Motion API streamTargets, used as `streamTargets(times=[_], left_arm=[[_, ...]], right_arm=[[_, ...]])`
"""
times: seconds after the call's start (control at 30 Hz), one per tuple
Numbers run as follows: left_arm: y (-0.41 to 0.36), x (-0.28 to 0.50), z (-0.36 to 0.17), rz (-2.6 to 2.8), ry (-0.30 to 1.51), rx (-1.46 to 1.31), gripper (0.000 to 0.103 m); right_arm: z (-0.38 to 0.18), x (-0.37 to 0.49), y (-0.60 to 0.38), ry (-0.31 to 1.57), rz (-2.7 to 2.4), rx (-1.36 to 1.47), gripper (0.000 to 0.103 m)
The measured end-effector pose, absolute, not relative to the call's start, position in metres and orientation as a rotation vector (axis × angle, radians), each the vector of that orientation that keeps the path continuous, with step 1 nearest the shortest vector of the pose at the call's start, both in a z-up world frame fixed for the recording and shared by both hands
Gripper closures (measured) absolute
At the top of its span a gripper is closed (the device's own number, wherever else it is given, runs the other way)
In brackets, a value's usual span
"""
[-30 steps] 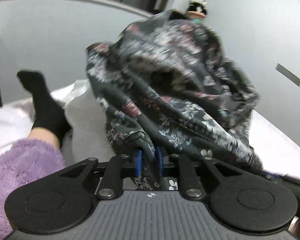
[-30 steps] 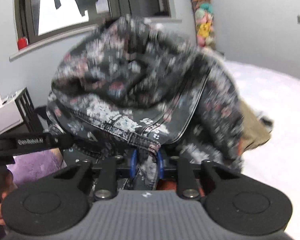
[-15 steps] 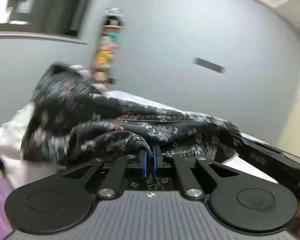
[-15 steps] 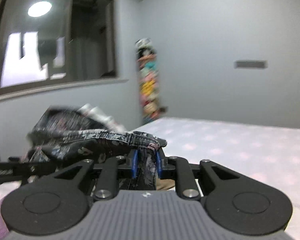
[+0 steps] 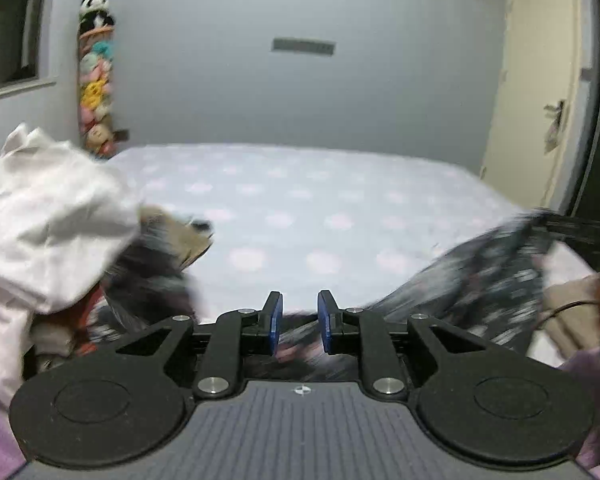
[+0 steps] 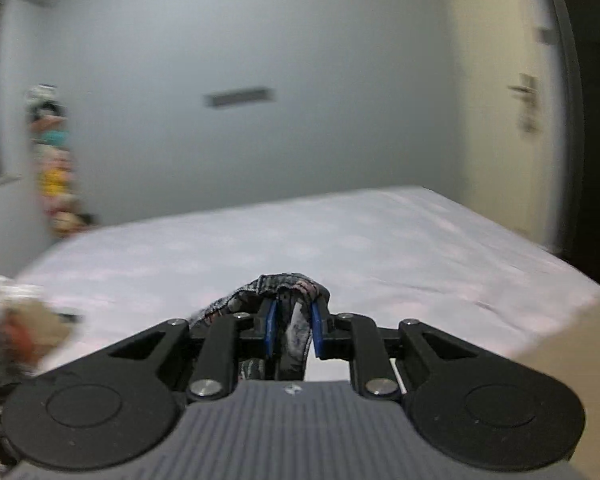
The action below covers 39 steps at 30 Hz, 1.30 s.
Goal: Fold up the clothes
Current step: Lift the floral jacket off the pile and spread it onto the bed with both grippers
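Floral garment [image 5: 488, 280] stretches rightward from my parted, empty left gripper [image 5: 299, 320] to my right gripper [image 6: 292, 326], which pinches its edge above the bed [image 5: 300, 200].

A bed [image 5: 300, 200] with pale dotted sheet carries a clothes heap [image 5: 52, 220] at its left edge

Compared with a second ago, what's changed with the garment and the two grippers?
The left gripper has opened and let go of the floral garment, which dropped from held-up to low over the bed. The right gripper stays shut on it.
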State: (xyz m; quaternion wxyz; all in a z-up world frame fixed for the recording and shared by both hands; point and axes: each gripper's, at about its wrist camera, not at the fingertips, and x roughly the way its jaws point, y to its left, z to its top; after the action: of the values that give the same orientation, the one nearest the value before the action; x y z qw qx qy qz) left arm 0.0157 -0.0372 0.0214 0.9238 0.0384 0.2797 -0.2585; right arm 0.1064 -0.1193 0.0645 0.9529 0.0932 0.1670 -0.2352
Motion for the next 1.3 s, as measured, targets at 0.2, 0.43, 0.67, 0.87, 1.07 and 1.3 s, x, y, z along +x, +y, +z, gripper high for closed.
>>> streamTargets(times=[0.2, 0.43, 0.67, 0.87, 1.07, 1.3], left_arm=[[-0.024, 0.024, 0.001, -0.459, 0.656, 0.133, 0.07], [-0.023, 0.037, -0.027, -0.443, 0.707, 0.232, 0.054], [-0.03, 0.072, -0.037, -0.401, 0.74, 0.253, 0.052], [-0.047, 0.111, -0.038, -0.409, 0.779, 0.272, 0.052], [-0.067, 0.141, -0.044, -0.41, 0.818, 0.296, 0.052], [-0.089, 0.163, -0.064, -0.423, 0.891, 0.303, 0.052]], right_arm=[[0.032, 0.092, -0.152, 0.475, -0.563, 0.208, 0.081], [0.025, 0.082, -0.141, 0.533, -0.527, 0.157, 0.044], [0.038, 0.082, -0.158, 0.537, -0.458, 0.108, 0.029], [0.042, 0.117, -0.16, 0.641, -0.338, 0.063, 0.029], [0.027, 0.182, -0.167, 0.778, -0.236, 0.036, 0.029], [-0.018, 0.261, -0.151, 0.949, -0.072, 0.103, 0.029]])
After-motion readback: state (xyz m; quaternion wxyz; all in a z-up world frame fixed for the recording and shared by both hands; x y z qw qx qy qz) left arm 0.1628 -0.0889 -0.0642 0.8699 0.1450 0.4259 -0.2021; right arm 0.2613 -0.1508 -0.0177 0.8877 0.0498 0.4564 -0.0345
